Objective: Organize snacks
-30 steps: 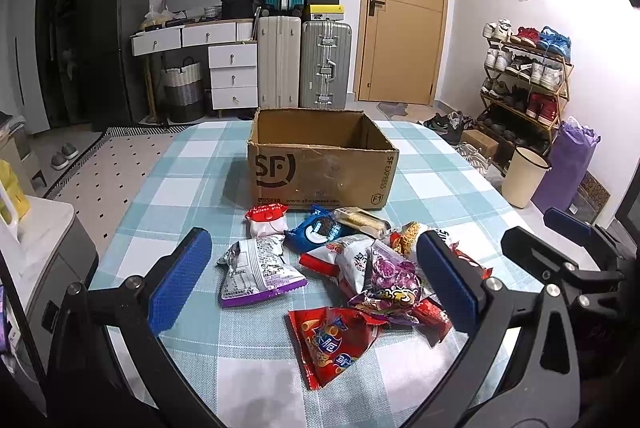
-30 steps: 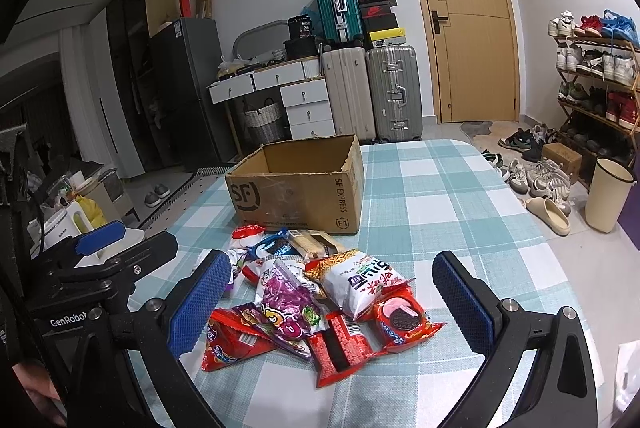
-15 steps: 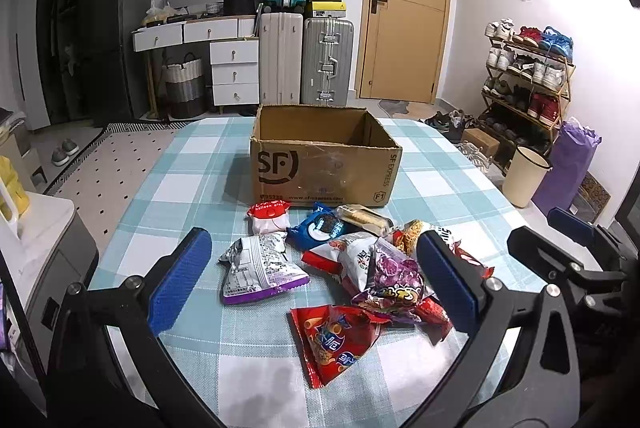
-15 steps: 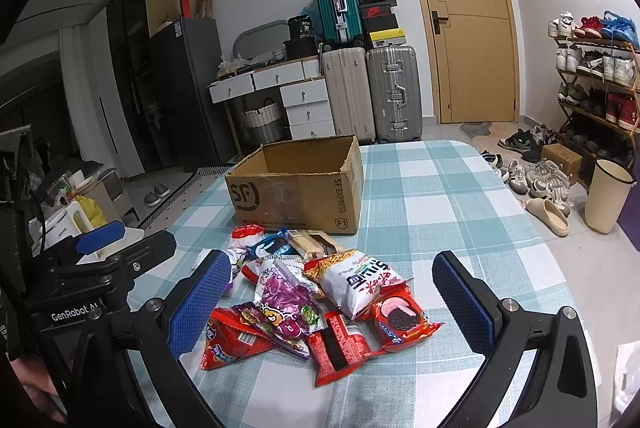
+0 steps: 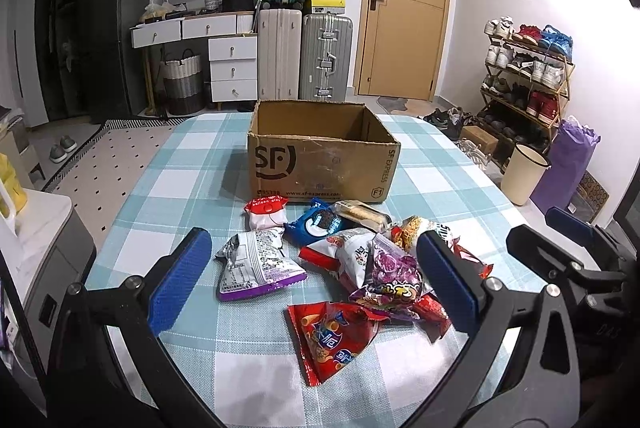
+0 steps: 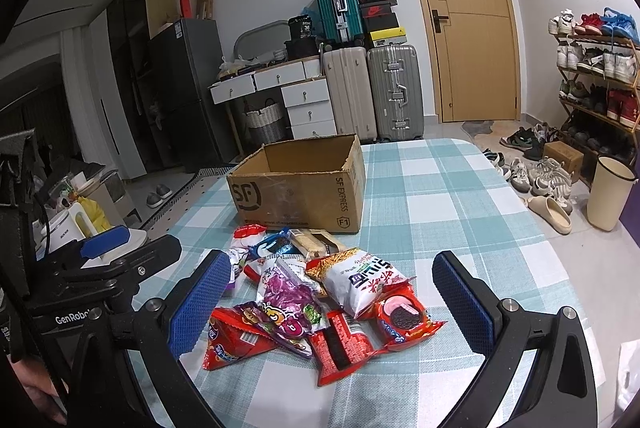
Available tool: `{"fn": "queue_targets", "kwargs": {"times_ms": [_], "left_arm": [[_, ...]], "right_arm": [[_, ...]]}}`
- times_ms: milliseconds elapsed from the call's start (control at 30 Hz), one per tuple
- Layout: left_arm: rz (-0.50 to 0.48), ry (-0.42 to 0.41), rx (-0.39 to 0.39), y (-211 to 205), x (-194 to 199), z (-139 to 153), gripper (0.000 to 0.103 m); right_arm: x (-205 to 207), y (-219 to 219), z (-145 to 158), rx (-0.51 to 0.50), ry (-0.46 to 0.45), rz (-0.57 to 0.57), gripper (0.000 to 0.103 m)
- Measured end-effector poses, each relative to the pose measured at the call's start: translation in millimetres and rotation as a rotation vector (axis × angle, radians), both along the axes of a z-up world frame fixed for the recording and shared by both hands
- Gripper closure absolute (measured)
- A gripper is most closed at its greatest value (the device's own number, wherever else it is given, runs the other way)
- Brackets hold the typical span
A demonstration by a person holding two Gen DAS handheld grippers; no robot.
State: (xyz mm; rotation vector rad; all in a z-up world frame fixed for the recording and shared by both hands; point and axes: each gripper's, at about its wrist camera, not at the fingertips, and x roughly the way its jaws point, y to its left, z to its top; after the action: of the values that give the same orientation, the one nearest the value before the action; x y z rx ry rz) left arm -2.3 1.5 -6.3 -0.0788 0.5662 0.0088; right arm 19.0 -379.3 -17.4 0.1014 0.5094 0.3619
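Observation:
A pile of snack packets lies on the checked tablecloth in front of an open cardboard box (image 5: 322, 152), also in the right wrist view (image 6: 300, 194). Nearest my left gripper (image 5: 314, 278) are a silver-purple bag (image 5: 256, 268), a red bag (image 5: 332, 336) and a purple candy bag (image 5: 394, 276). My right gripper (image 6: 332, 292) hovers over a red cookie packet (image 6: 402, 320), a white-red chip bag (image 6: 360, 280) and the purple bag (image 6: 286, 298). Both grippers are open, empty and held above the table. Each shows at the edge of the other's view.
The table (image 5: 192, 164) has a teal checked cloth. Suitcases (image 5: 326, 56), drawers (image 5: 232, 68) and a door (image 5: 408, 4) stand behind. A shoe rack (image 5: 528, 76) and a cream bin (image 5: 524, 178) are on the right. A white appliance (image 6: 76, 224) is at left.
Both grippers stay open and almost still. The left wrist view has eased back slightly; no snack has moved.

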Motion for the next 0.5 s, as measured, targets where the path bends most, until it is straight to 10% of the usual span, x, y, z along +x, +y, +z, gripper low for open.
{"fn": "queue_targets", "kwargs": {"times_ms": [500], "left_arm": [[0.016, 0.03, -0.012, 10.4, 10.5, -11.1, 0.001]], "right_arm": [[6.1, 4.5, -10.9, 0.003, 0.02, 0.015, 0.0]]}}
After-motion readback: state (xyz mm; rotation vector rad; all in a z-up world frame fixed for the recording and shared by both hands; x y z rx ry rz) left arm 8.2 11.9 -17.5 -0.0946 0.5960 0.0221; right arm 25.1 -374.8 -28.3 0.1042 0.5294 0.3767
